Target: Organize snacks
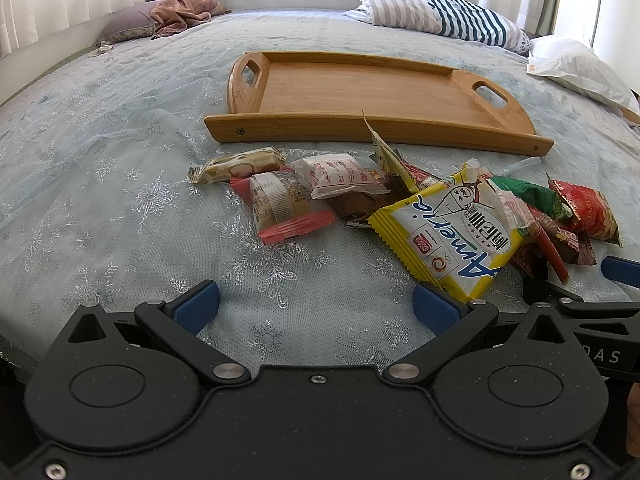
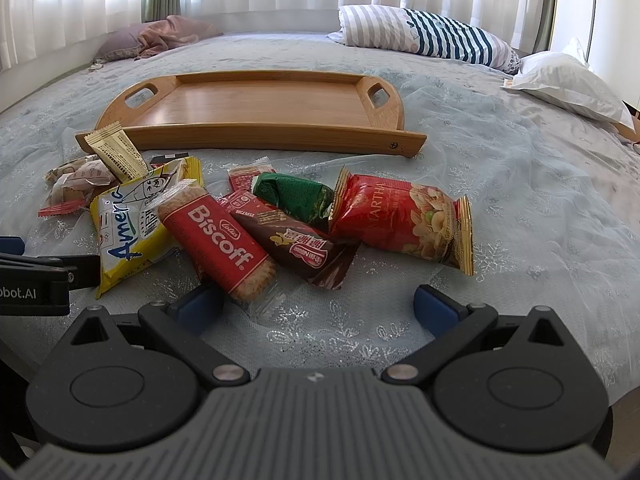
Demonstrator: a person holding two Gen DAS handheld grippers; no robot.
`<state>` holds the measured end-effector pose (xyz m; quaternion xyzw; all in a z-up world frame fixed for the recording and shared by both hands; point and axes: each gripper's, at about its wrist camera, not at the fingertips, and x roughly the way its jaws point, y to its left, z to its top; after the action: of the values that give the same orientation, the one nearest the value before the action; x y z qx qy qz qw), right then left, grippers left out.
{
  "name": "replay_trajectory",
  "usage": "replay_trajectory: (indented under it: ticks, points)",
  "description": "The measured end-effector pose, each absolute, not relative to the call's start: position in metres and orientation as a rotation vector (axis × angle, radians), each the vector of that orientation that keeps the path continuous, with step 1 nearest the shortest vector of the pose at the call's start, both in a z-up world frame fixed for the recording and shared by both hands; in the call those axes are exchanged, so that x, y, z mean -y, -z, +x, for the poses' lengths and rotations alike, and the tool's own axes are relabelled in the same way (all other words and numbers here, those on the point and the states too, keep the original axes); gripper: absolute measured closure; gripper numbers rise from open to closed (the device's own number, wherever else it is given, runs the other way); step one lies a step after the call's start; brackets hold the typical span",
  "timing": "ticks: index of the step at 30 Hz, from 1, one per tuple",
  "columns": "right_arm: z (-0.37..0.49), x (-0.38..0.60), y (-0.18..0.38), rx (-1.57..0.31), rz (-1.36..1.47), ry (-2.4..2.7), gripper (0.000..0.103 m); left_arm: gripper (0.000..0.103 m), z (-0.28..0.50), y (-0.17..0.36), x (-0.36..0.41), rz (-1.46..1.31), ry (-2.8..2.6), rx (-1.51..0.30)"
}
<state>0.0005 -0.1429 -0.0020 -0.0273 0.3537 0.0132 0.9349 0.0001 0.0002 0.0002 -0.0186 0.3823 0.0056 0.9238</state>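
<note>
From my left tongs (image 1: 316, 306), spread wide and empty over the bed (image 1: 120, 208), the cream-wrapped cakes (image 1: 276, 198) lie ahead, and the yellow packet (image 1: 448, 232) nearly touches the right finger. These wrappers look light, crinkly and slippery, so I would pinch a crimped end seam. My right tongs (image 2: 318, 306), equally wide, have the Biscoff biscuit (image 2: 220, 240) just beside the left finger; it seems brittle. The wooden tray (image 2: 256, 108) waits beyond, empty.

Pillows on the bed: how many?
3: purple pillow far left under a brown cloth, striped pillow far right, white pillow at right edge. More may be hidden.
</note>
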Motion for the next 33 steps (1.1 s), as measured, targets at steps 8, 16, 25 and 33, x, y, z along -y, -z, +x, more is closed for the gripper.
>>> replay_trajectory:
  ticks: [8, 16, 25, 33]
  points:
    - [-0.0008, 0.1435, 0.0029, -0.726, -0.055, -0.029, 0.0, 0.0, 0.0001, -0.0002, -0.0002, -0.038, -0.012, -0.784]
    - [0.0015, 0.1432, 0.0016, -0.728, -0.054, -0.029, 0.0, 0.0, 0.0002, -0.0003, -0.0002, -0.038, -0.012, -0.785]
    - [0.0012, 0.1431, 0.0018, -0.727, -0.055, -0.029, 0.0, 0.0, 0.0001, -0.0002, -0.0002, -0.038, -0.012, -0.784]
    - [0.001, 0.1431, 0.0021, -0.727, -0.054, -0.029, 0.0, 0.0, 0.0, -0.0002, -0.0001, -0.038, -0.012, -0.784]
